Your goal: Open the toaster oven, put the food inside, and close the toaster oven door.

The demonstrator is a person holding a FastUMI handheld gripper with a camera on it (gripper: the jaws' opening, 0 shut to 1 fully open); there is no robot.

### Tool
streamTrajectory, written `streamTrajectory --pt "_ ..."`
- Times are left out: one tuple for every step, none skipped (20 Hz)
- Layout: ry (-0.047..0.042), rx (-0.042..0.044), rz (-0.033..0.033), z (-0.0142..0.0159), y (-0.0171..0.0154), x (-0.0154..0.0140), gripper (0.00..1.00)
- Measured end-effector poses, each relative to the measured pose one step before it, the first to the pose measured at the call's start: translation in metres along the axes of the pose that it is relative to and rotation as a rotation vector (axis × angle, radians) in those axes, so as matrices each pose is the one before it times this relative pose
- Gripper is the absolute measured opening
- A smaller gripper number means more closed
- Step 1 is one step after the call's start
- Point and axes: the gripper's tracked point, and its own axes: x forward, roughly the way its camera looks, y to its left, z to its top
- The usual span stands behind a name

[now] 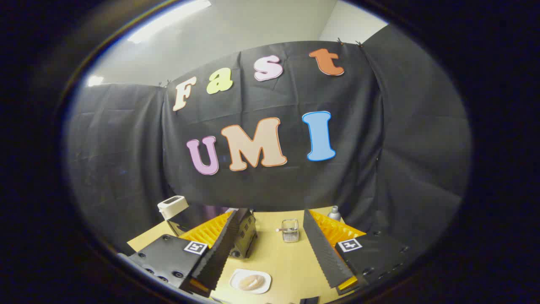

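So the bench [287, 261] is taking up the lower part of the scene, tan top, with the black cloth wall hanging behind it. The claw [270, 249] is hovering above it with its fingers spread wide apart, gripping nothing. The oven [244, 234] is sitting far left of centre, dark, partly hiding behind the left finger [219, 249], and I can't tell how its door is standing. A white gadget [173, 205] is sitting further left. The plate [250, 281] is lying near, between the fingers, carrying the food [250, 282]. A glass jar [290, 230] is standing further back, and a small bottle [334, 213] is peeking out far right.
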Motion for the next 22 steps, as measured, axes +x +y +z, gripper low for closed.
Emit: streamTrajectory --pt "-0.00440 -0.00364 0.00050 0.00373 0.00120 0.00147 0.96" --pt "-0.00448 -0.00116 0.00299 0.00242 0.00195 0.00022 0.96" --pt "-0.00444 -0.00005 0.00416 0.00387 0.00250 0.00105 0.96" --pt "-0.00397 -0.00265 0.00116 0.00288 0.00209 0.00233 0.96" --pt "-0.00352 -0.00733 -0.00247 0.00348 0.00071 0.00165 0.96" --pt "-0.00370 -0.00650 -0.00524 0.00190 0.00015 0.00280 0.96" --pt "-0.00514 -0.00014 -0.00313 0.00391 0.00115 0.00226 0.96" --pt "-0.00277 0.00191 -0.00343 0.00070 0.00219 0.00237 0.96" --pt "0.00072 0.00062 -0.00498 0.00066 0.00196 0.00339 0.96" --pt "0.00142 -0.00143 -0.00717 -0.00164 0.00107 0.00291 0.96" --pt "0.00264 -0.00504 -0.01045 -0.00209 0.00191 0.00458 0.96" --pt "0.00317 -0.00553 -0.01168 -0.00340 0.00265 0.00554 0.96" --pt "0.00327 -0.00414 -0.01244 -0.00269 0.00343 0.00452 0.96" --pt "0.00498 -0.00048 -0.00975 -0.00378 0.00599 0.00385 0.96" --pt "0.00790 -0.00081 -0.00859 -0.00500 0.00831 0.00553 0.96" --pt "0.00570 -0.00293 -0.01025 -0.00540 0.00754 0.00504 0.96" --pt "0.00466 -0.00636 -0.01262 -0.00356 0.00878 0.00631 0.96" --pt "0.00234 -0.01093 -0.01296 -0.00405 0.01088 0.00552 0.96" --pt "0.00106 -0.01110 -0.01745 -0.00271 0.01104 0.00533 0.96" --pt "0.00290 -0.00916 -0.01509 -0.00439 0.01211 0.00488 0.96" --pt "0.00824 -0.00265 -0.01313 -0.00498 0.01377 0.00409 0.96" --pt "0.00952 0.00150 -0.00765 -0.00746 0.01498 0.00198 0.96"
